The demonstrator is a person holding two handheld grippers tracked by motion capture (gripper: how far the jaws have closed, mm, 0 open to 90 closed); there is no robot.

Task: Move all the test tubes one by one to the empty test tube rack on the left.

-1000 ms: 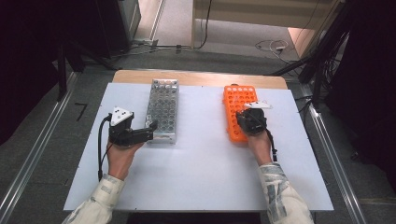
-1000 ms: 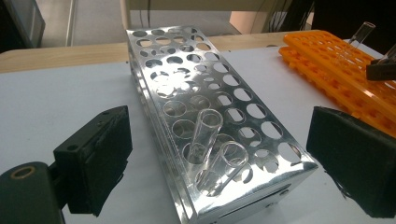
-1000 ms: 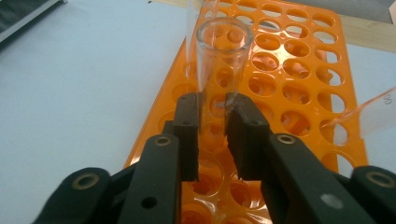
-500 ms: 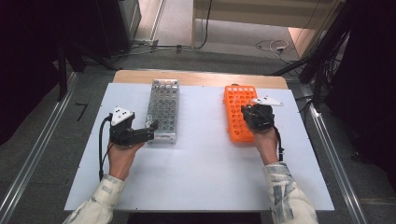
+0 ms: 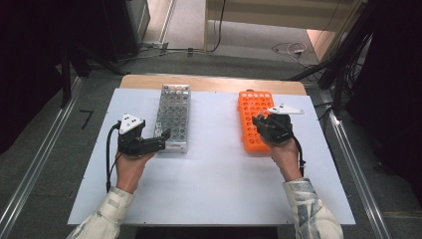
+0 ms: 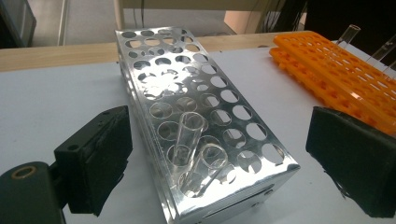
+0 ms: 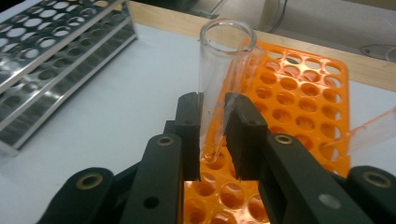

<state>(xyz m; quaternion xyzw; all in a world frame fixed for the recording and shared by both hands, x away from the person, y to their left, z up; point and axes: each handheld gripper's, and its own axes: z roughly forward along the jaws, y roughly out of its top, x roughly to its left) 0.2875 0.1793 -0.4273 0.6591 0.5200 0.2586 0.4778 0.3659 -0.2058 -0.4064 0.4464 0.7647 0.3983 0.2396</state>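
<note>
White sheeting covers the worktop [image 5: 214, 174], whose far wooden edge shows beyond it; grey floor and dark cabling surround it.

Left half: a metal rack [image 5: 173, 117] lies lengthwise, running near to far. In the left gripper view, 2 clear tubes [image 6: 196, 156] stand tilted in holes at its near end, just beside each other. The left gripper [image 5: 160, 141] sits at the rack's near left corner, jaws released and spread wide, with the rack's near end between them and no contact visible.

Right half: an orange rack [image 5: 255, 119] lies parallel to the metal one, well apart from it. The right gripper [image 7: 213, 135] hovers over its near portion, jaws clenched on a clear glass tube [image 7: 223, 70]. The tube stands nearly upright, open mouth uppermost, its lower end at a hole of the orange rack; whether it is seated cannot be told. Another clear tube [image 7: 369, 130] leans at the right edge of the right gripper view, over the same rack.

Both forearms, in patterned sleeves [image 5: 311, 209], enter from the near side.
</note>
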